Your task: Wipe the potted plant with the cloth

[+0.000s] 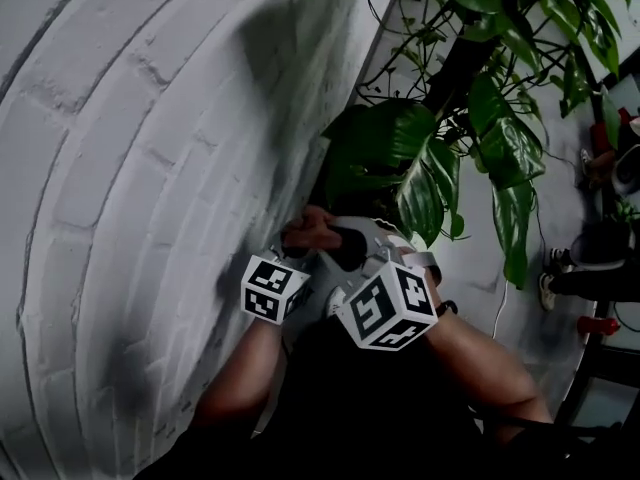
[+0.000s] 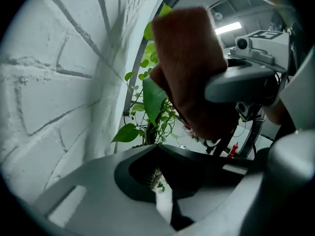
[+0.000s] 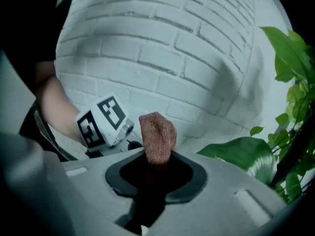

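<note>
The potted plant (image 1: 392,138) hangs its big green leaves just beyond both grippers; its leaves also show in the left gripper view (image 2: 153,97) and at the right of the right gripper view (image 3: 241,154). My right gripper (image 3: 156,157) is shut on a brown cloth (image 3: 157,136), which stands up out of its jaws. In the head view the cloth (image 1: 310,232) sits by the lowest leaves, in front of the right gripper (image 1: 345,248). The left gripper (image 1: 300,268) is close beside it on the left. Its jaws (image 2: 157,149) look shut with nothing between them, and the cloth (image 2: 189,68) fills the view above.
A white brick wall (image 1: 140,168) curves along the whole left side, close to the left gripper. At the far right stand dark racks or stands (image 1: 600,268) with a red object (image 1: 598,325). A thin cable (image 1: 500,313) hangs down behind the right arm.
</note>
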`<act>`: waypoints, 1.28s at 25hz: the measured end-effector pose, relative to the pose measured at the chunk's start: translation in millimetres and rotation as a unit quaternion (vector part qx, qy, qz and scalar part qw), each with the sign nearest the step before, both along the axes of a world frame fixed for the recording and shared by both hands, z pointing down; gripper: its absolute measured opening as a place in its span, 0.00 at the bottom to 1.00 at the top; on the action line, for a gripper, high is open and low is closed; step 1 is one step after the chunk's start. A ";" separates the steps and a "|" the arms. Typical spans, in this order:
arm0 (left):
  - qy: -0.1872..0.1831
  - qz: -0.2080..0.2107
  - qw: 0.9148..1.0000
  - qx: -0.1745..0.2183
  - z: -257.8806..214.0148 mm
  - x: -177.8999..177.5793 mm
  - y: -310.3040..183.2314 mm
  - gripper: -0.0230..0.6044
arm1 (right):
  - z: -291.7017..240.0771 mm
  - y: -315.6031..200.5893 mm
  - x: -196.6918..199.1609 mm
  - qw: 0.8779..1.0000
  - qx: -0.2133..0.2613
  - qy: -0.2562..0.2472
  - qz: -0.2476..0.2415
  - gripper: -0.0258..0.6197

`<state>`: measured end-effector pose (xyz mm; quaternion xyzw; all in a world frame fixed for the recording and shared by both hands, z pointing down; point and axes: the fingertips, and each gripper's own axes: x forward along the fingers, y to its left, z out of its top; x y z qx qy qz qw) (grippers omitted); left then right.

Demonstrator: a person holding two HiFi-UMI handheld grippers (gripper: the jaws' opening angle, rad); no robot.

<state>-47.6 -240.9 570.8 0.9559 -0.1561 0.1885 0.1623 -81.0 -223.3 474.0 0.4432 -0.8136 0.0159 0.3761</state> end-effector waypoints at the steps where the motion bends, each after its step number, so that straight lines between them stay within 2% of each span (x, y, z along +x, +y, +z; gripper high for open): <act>1: 0.000 0.007 1.000 0.001 -1.5 1.9 3.1 0.06 | -12.5 4.1 -0.6 1.000 0.009 -0.026 0.004 0.15; 4: 0.002 0.029 1.000 0.004 -7.2 10.7 16.2 0.06 | -59.2 11.0 7.7 0.995 0.053 -0.084 0.014 0.15; 6: 0.003 0.048 0.999 0.003 -9.2 19.6 28.6 0.06 | -90.2 11.2 25.0 0.986 0.099 -0.126 0.033 0.15; 9: 0.006 0.077 0.997 0.002 -12.6 35.6 46.6 0.06 | -120.4 9.4 76.8 0.967 0.144 -0.176 0.117 0.15; 11: 0.010 0.093 0.996 0.004 -17.9 46.1 54.2 0.06 | -120.6 7.5 122.7 0.963 0.148 -0.144 0.174 0.15; 14: 0.018 0.112 0.994 0.004 -30.4 58.7 63.1 0.06 | -109.8 -0.3 182.8 0.959 0.167 -0.039 0.227 0.15; 17: 0.019 0.127 0.992 -0.003 -36.2 65.2 68.6 0.06 | -93.2 -8.1 212.2 0.954 0.164 0.061 0.242 0.15; 19: 0.014 0.129 0.991 -0.016 -36.6 67.8 69.6 0.06 | -81.3 -12.1 218.4 0.953 0.153 0.099 0.242 0.15; 23: 0.006 0.133 0.991 -0.035 -37.0 72.1 72.2 0.06 | -57.0 -12.3 214.3 0.958 0.116 0.109 0.237 0.15; 32: 0.003 0.143 0.989 -0.029 -39.1 74.6 75.2 0.06 | -32.9 -6.3 192.6 0.968 0.082 0.109 0.212 0.15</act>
